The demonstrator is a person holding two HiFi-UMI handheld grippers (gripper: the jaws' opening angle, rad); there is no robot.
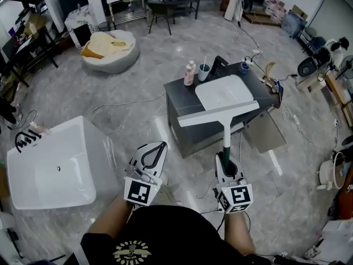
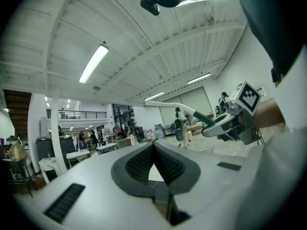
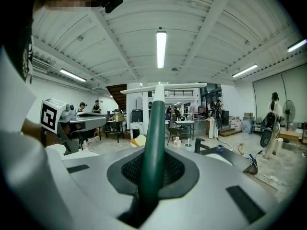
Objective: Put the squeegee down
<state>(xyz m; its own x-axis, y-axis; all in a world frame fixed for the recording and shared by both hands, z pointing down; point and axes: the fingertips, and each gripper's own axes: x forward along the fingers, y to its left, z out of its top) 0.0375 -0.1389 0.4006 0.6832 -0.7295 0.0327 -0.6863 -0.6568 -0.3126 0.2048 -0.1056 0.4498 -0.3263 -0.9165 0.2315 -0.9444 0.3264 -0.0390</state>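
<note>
Right gripper (image 3: 154,163): jaws narrow, clamped on the dark green handle (image 3: 155,128) of the squeegee (image 1: 219,115). The handle runs straight out between the two pads and away from the person. In the right gripper view the white blade (image 3: 163,86) sits crosswise at the far end of the handle, roughly level, in the air.

Head view: right gripper (image 1: 226,158) at lower right, marker cube nearest the person. The blade lies across the picture over the near edge of the dark surface (image 1: 179,93) and the near rim of the white basin (image 1: 223,93) set in it. Whether the blade touches the surface cannot be told from this view; the right gripper view puts it well above the surface.

Left gripper (image 2: 153,150): jaws together at the tips, nothing between them. In the head view the left gripper (image 1: 157,148) is just left of the right one, held level and well apart from the squeegee.

On the far side of the surface: a pink bottle (image 1: 190,72), a cup (image 1: 204,70) with a stick standing in it, and a black tap (image 1: 219,65) behind the basin.

A white bathtub (image 1: 49,170) stands on the floor at the left, near the person. A round white cushion bed (image 1: 110,51) lies far left. Tables and chairs stand along the far wall
</note>
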